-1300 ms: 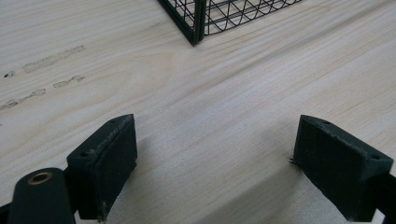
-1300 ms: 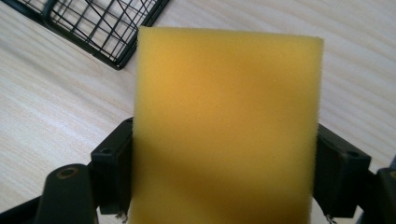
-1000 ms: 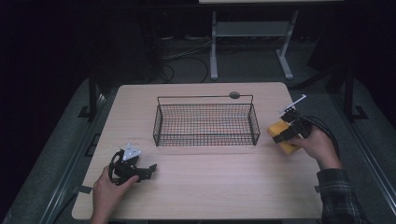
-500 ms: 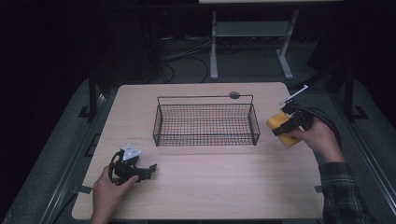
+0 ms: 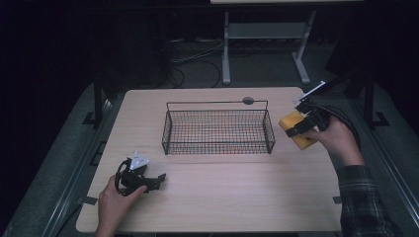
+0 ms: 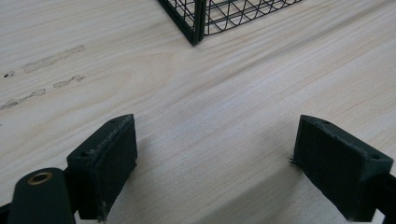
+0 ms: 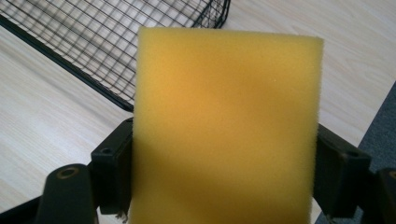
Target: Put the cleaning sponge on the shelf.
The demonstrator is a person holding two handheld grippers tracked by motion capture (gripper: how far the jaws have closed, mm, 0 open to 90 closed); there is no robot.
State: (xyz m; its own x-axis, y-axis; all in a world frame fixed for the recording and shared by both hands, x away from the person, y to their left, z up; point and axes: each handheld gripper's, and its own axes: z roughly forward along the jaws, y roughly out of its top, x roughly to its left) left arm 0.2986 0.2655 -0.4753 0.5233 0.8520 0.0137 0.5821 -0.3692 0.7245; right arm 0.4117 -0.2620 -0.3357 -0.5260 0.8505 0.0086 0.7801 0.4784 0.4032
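— Since the earlier frame, what has moved?

— Only the right gripper (image 5: 300, 127): it has climbed a little toward the upper right of the high view, carrying the yellow rectangular foam sponge (image 5: 296, 129) with it. The left gripper (image 5: 150, 181) is where it was, at the lower left of the pale wooden surface (image 5: 222, 197).

— How does the right gripper stand?

— Its jaws are set wide, yet closed on the sponge. In the right gripper view the sponge (image 7: 226, 126) sits between the two black pads (image 7: 112, 172), which press on its left and right edges.

— And the sponge itself?

— A flat yellow block, fine-pored, with straight edges and square corners, its broad face turned to the camera. In the high view it hangs above the right part of the surface, just beside the right end of the black wire mesh basket (image 5: 218, 129) and outside it.

— The left gripper?

— Wide open with nothing between the jaws. In the left gripper view the pads (image 6: 105, 161) stand far apart over bare wood, and a corner of the basket (image 6: 196, 23) shows at the top of the frame.
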